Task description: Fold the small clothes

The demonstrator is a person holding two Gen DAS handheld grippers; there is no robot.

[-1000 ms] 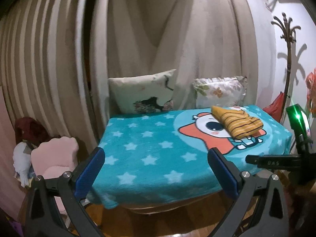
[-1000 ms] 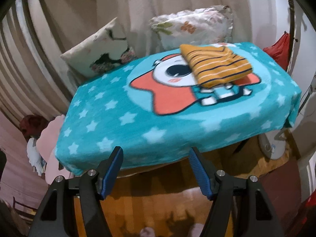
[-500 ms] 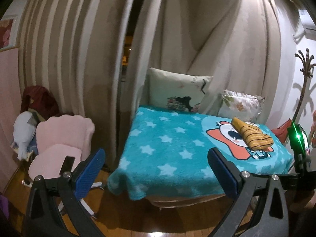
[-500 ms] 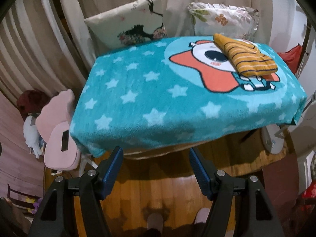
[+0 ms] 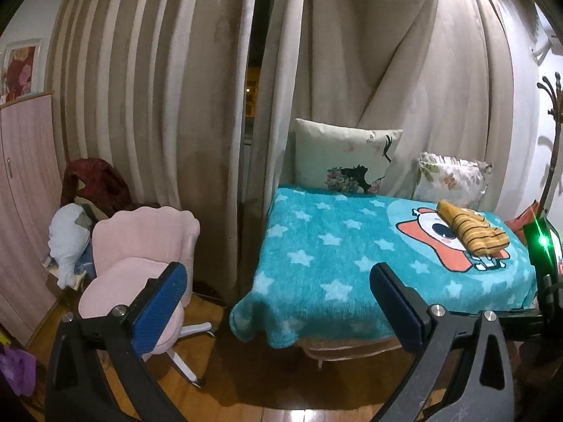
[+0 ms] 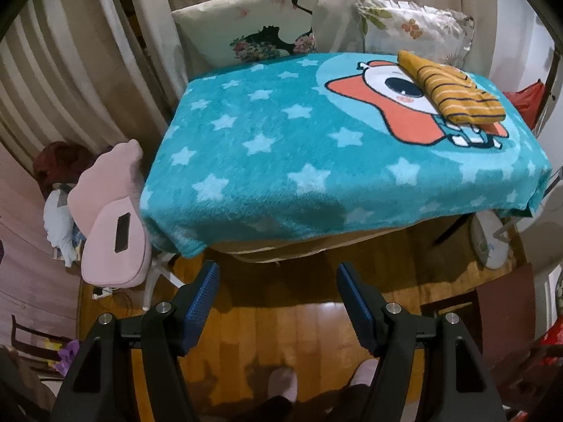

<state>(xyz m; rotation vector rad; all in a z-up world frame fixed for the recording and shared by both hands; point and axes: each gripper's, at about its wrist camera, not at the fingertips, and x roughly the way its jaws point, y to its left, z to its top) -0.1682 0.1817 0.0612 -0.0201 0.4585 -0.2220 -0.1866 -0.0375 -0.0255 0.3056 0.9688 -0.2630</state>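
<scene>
**Both grippers empty, folded garment on the far side of the table**

Nearest, the left gripper [image 5: 278, 281] and right gripper [image 6: 278, 299] hang over wooden floor, fingers spread wide with nothing between them. Beyond them stands a table under a turquoise star blanket [image 6: 281, 133]. A folded mustard striped garment [image 6: 450, 91] lies near its far right corner. Two pillows [image 6: 253, 24] lean against curtains behind. A pink chair [image 5: 147, 246] stands at left.

Left hand-held gripper [image 5: 278, 292] and right hand-held gripper [image 6: 278, 295], jaws apart; both empty
</scene>
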